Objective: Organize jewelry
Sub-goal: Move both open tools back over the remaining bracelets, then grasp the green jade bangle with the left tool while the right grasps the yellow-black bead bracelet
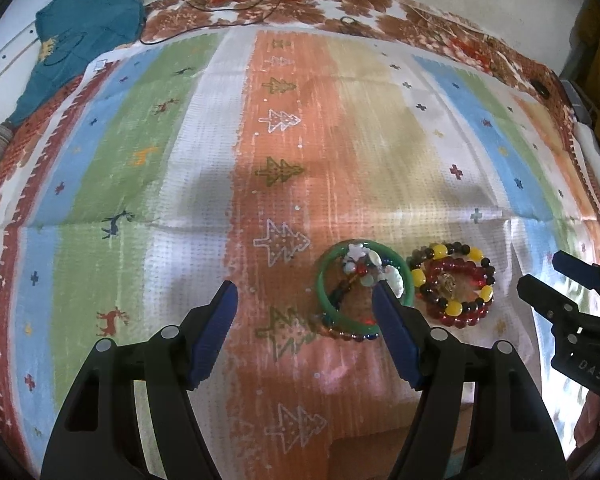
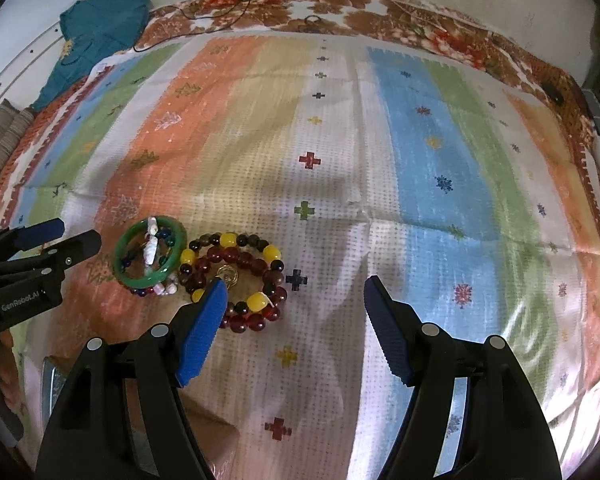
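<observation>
**Blue-padded claws poised over two heaps of bracelets**

Blue pads are seen nearest in both wrist views, on black fingers set wide apart with nothing between them. The left claw (image 1: 305, 302) is held over the orange stripe of the striped cloth (image 1: 204, 148), its right pad just in front of the green bangle (image 1: 325, 280). The right claw (image 2: 294, 294) is held with its left pad overlapping the near edge of the red bead bracelet (image 2: 256, 322); whether that pad touches the beads cannot be told.

Just beyond the pads the jewelry is found in two small heaps lying side by side and nearly touching. A white-and-coloured beaded strand (image 1: 364, 266) is draped inside and under the bangle. Next to it, a black and yellow bead bracelet (image 1: 466, 254) is laid ringed around the red one, with a small gold charm (image 2: 229, 273) at the centre.

An approach is judged to be in hand, with no piece yet gripped. A further descent would be called for next, one pad slipped inside a single ring so that neighbouring strands are not dragged along.

Farther off, a teal garment (image 1: 88, 36) and a thin black cable (image 1: 236, 8) are seen at the cloth's far edge.
</observation>
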Available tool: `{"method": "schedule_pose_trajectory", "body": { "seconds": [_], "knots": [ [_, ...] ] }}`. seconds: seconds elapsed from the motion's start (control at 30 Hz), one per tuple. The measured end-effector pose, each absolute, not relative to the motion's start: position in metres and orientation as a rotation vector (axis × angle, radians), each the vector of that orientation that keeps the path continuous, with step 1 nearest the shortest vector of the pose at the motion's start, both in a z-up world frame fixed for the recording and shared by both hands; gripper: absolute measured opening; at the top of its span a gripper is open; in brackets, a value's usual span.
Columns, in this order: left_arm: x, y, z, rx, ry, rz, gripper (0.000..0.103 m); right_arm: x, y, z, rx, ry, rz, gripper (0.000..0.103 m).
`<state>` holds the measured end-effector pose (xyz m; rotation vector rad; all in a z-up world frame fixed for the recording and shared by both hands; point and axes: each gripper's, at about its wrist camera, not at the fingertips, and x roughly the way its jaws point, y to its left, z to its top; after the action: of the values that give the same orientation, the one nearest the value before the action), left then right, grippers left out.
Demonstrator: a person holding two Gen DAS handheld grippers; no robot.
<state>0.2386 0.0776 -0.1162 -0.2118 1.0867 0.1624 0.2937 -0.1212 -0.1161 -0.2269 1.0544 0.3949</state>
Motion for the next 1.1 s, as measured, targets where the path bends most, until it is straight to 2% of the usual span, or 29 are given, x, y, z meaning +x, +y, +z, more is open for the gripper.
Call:
{"method": "schedule_pose_trajectory", "body": {
  "seconds": [0.3, 0.5, 0.6, 0.67, 0.7, 0.73, 0.8, 0.9, 0.93, 1.0, 1.1],
  "knots": [
    [0.248, 0.078, -0.131, -0.192, 1.117, 0.162, 0.066, 0.307, -0.117, -0.131, -0.220, 1.096, 0.394, 0.071],
    [0.252, 0.081, -0.140, -0.207, 1.136, 0.157, 0.061, 0.310, -0.111, -0.137, -0.237, 1.104, 0.399, 0.071],
    [0.255, 0.081, -0.144, -0.209, 1.141, 0.154, 0.055, 0.312, -0.109, -0.139, -0.240, 1.107, 0.404, 0.070],
    [0.257, 0.080, -0.147, -0.209, 1.145, 0.150, 0.053, 0.313, -0.107, -0.141, -0.245, 1.112, 0.408, 0.062],
    [0.257, 0.079, -0.149, -0.209, 1.151, 0.147, 0.050, 0.314, -0.106, -0.143, -0.254, 1.117, 0.403, 0.050],
    [0.258, 0.079, -0.151, -0.204, 1.156, 0.148, 0.049, 0.315, -0.106, -0.144, -0.257, 1.109, 0.388, 0.046],
    [0.257, 0.077, -0.156, -0.176, 1.159, 0.163, 0.038, 0.316, -0.107, -0.148, -0.255, 1.115, 0.386, 0.046],
    [0.256, 0.077, -0.156, -0.175, 1.157, 0.154, 0.030, 0.317, -0.108, -0.156, -0.242, 1.143, 0.405, 0.043],
    [0.257, 0.077, -0.155, -0.177, 1.158, 0.147, 0.027, 0.317, -0.109, -0.157, -0.232, 1.145, 0.411, 0.039],
    [0.257, 0.076, -0.155, -0.185, 1.159, 0.140, 0.011, 0.317, -0.109, -0.156, -0.217, 1.149, 0.429, 0.030],
    [0.257, 0.074, -0.157, -0.173, 1.165, 0.143, 0.007, 0.313, -0.105, -0.154, -0.235, 1.140, 0.445, 0.017]
  ]
}}
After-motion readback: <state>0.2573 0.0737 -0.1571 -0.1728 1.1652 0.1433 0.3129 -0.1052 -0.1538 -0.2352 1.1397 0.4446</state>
